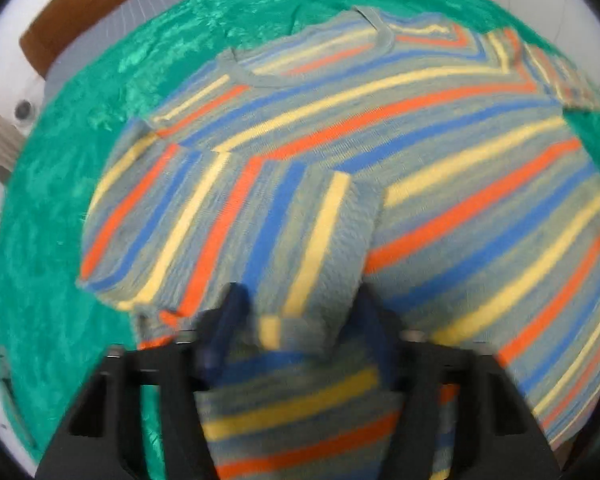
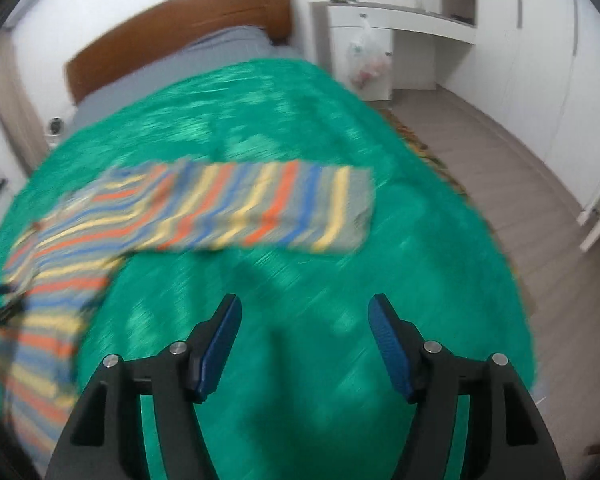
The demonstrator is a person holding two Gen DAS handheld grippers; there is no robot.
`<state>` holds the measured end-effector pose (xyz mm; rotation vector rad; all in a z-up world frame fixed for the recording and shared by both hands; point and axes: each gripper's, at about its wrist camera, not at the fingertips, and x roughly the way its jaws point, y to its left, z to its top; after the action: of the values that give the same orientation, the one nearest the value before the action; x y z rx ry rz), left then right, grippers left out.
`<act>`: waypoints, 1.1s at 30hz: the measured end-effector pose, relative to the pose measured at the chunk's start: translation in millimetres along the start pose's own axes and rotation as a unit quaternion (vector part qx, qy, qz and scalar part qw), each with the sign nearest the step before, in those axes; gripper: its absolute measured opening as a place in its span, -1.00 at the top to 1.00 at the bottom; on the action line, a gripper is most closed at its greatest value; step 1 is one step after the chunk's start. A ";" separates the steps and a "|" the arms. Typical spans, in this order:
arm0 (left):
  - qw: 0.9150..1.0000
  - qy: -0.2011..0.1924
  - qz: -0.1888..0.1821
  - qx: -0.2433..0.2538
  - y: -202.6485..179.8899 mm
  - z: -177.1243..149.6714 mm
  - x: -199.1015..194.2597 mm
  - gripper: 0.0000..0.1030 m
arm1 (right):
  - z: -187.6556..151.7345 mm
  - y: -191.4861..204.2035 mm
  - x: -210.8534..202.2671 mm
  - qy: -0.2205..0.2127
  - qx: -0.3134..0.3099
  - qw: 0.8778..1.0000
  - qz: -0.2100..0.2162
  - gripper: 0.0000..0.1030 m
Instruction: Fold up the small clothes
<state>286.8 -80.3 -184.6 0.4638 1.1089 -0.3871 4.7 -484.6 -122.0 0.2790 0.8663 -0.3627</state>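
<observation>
A small sweater point(image 1: 380, 128) with orange, yellow and blue stripes lies spread on a green blanket point(image 1: 60, 240), collar at the far side. One sleeve is folded across its body toward me. My left gripper point(image 1: 300, 312) is down on the near part of the sweater, and bunched striped fabric fills the gap between its blue fingers point(image 1: 236, 312) and touches both. In the right wrist view the other sleeve of the sweater point(image 2: 240, 208) stretches out to the right over the blanket point(image 2: 340, 140). My right gripper point(image 2: 304, 320) hangs open over bare blanket, nearer than that sleeve, with nothing between its pads.
The blanket covers a bed with a brown headboard point(image 2: 180, 20) and a grey sheet point(image 2: 220, 52) at the far end. To the right are the bed's edge, a patterned rug point(image 2: 420, 144), wood floor point(image 2: 500, 160), a white desk point(image 2: 380, 20) and a plastic bag point(image 2: 366, 60).
</observation>
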 end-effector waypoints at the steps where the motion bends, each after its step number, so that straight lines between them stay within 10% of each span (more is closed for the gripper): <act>1: 1.000 -0.003 0.001 -0.013 6.6 1.9 -3.4 0.94 | -9.1 10.3 -3.5 -0.002 -0.006 1.000 0.013 -0.28; 5: 0.992 -0.051 0.026 -0.114 62.2 0.8 -36.5 0.92 | -45.0 37.6 -21.9 -0.018 -0.037 0.998 0.040 -0.28; 14: 0.905 0.003 0.226 -0.361 242.3 -75.9 -32.9 0.94 | -64.6 38.9 -1.2 0.013 -0.018 0.999 0.040 -0.28; 18: 0.890 0.022 0.220 -0.399 263.4 -97.3 -21.6 0.94 | -64.8 38.1 6.1 0.023 -0.011 0.999 0.034 -0.28; 24: 0.886 0.036 0.218 -0.408 263.5 -102.2 -4.0 0.94 | -64.4 37.3 10.0 0.030 -0.009 0.999 0.029 -0.28; 28: 0.909 0.029 0.195 -0.366 243.6 -100.5 -9.3 0.71 | -54.4 46.1 3.4 0.029 -0.017 0.998 0.053 -0.28; 30: 0.918 0.016 0.175 -0.355 229.6 -108.5 -26.0 0.31 | -47.0 56.2 0.8 0.031 -0.017 0.993 0.111 -0.28; 33: 0.933 -0.008 0.123 -0.337 198.9 -127.4 -55.4 0.26 | -39.1 75.8 14.0 0.066 0.003 0.969 0.238 -0.23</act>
<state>271.0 159.1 -148.5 -0.0151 1.0762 0.2182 17.9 -404.0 -150.2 0.5086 0.8985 0.1029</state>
